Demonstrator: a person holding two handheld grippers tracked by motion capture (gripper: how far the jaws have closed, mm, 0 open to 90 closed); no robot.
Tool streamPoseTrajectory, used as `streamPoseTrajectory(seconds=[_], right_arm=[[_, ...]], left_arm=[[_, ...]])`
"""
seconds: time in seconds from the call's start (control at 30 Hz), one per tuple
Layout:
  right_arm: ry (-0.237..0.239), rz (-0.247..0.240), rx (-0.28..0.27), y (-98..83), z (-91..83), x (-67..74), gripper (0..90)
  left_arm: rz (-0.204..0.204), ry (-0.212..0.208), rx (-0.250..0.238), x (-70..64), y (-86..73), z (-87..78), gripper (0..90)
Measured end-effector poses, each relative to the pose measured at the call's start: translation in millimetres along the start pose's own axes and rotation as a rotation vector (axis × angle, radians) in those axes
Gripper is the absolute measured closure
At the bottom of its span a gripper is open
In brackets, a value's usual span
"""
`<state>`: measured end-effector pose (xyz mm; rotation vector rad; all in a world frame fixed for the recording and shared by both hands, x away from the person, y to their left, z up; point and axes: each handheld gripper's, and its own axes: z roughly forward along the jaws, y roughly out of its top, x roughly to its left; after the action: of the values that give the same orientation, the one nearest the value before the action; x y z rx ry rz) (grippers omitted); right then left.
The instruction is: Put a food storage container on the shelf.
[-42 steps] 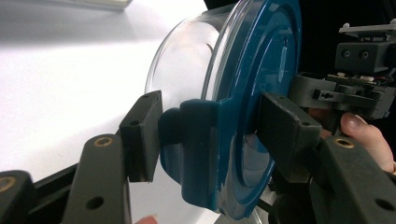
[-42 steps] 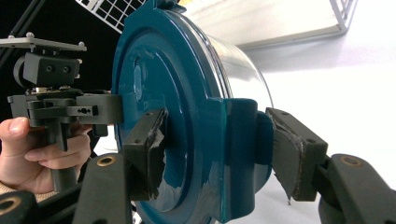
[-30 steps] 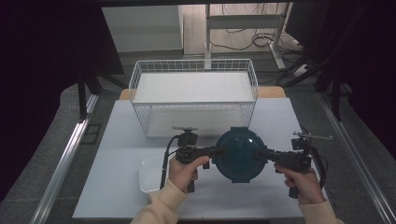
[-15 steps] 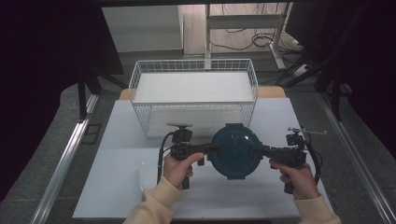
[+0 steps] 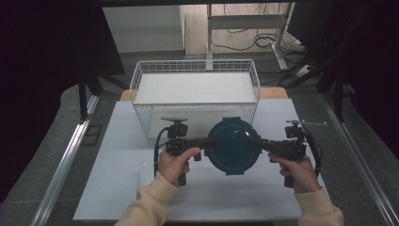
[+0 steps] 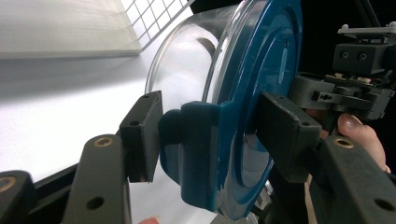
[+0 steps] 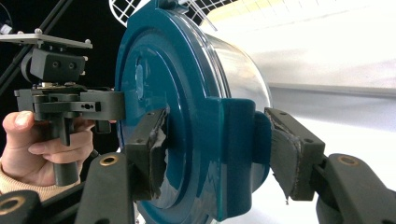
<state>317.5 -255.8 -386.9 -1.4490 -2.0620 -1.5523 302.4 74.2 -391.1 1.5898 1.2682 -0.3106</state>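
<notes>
Dark room all around, with a white bench (image 5: pixel 117 188) in the middle and grey carpet on either side of it. Up at the far edge of the bench sits a white wire basket (image 5: pixel 195 92).

Starting from the left: the person's left hand (image 5: pixel 173 163), in a cream sleeve, grips the left tongs (image 5: pixel 205 147), which point inward toward the middle of the bench. In the left gripper view those tongs are pinching the teal clip tab on the rim of the container (image 6: pixel 224 130), one black pad on the clear bowl side of the tab and the other on the lid face, so they're clamped on it, not spread.

In the middle, the container itself is a round clear tub with a dark teal lid (image 5: pixel 233 146). It hangs between the two tongs over the centre of the bench, just in front of the basket, lid facing up toward the high camera.

On the right it's pretty much a mirror image. The right hand (image 5: pixel 295 172) holds the right tongs (image 5: pixel 258 143), and in the right gripper view the pads, one with torn-looking padding, squeeze the opposite clip tab of the container (image 7: pixel 196 116). Cables loop off both tongs.
</notes>
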Motion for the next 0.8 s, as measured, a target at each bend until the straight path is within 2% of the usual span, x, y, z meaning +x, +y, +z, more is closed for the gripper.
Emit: streamPoseTrajectory(seconds=[0.17, 0.33, 0.5, 0.8], right_arm=[[0.003, -0.016, -0.010, 9.5, -0.8, 10.3, 42.0], [0.009, -0.044, -0.018, 27.5, 0.8, 27.5, 42.0], [0.015, -0.041, -0.014, 35.5, 6.0, 31.8, 42.1], [0.040, -0.062, -0.021, 51.0, 13.8, 50.7, 42.4]], left_arm=[[0.012, 0.002, -0.013, -7.3, 9.0, -11.0, 42.2], [0.024, 0.001, -0.027, -12.5, 21.6, -24.4, 42.2], [0.020, 0.011, -0.036, -12.8, 29.4, -33.1, 42.2], [0.034, 0.023, -0.053, -18.8, 42.9, -57.8, 42.5]])
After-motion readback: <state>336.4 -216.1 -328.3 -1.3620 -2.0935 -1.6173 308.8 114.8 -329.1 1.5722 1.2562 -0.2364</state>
